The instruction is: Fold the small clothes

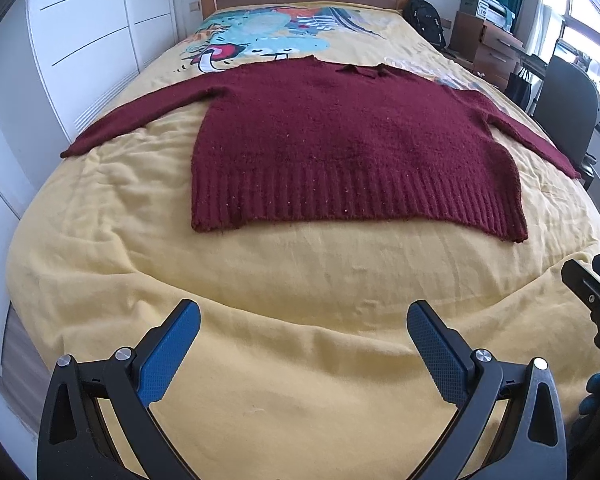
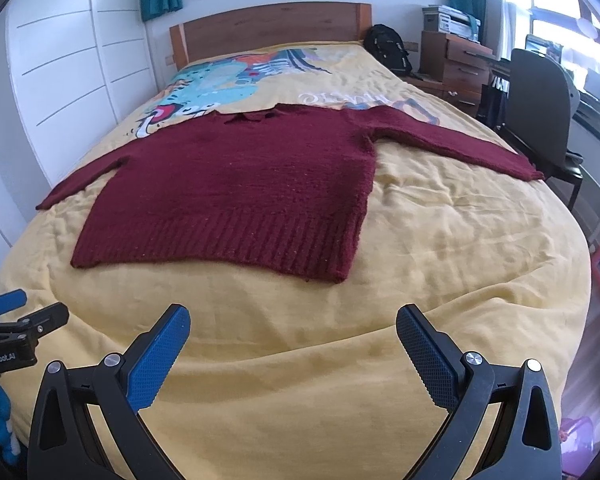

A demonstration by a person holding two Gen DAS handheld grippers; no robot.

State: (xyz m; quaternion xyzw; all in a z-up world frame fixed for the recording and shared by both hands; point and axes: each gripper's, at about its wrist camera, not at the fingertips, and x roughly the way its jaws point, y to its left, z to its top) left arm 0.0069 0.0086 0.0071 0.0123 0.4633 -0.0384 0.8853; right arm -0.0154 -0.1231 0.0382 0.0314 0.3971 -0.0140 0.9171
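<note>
You have the whole fold ahead of you: nothing is doubled over yet, so both sleeves and the body are left to do. Beyond both claws lies the wide bed under a soft, rumpled yellow cotton cover (image 1: 300,280), creased in shallow ridges and printed with a bright cartoon near the wooden headboard (image 2: 268,28). Spread flat on it, ahead of your claws and well apart from them, is the dark red chunky-knit wool sweater (image 1: 340,136), back or front up I cannot tell, its body a broad rectangle and both sleeves stretched out sideways like a T. Its fuzzy, thick knit will likely bend in soft rolls rather than sharp creases. The ribbed hem band (image 2: 220,240) is the edge nearest you. Your left claw (image 1: 304,344) hangs over bare cover with its blue textured pads wide apart, holding nothing; your right claw (image 2: 294,346) does the same.
</note>
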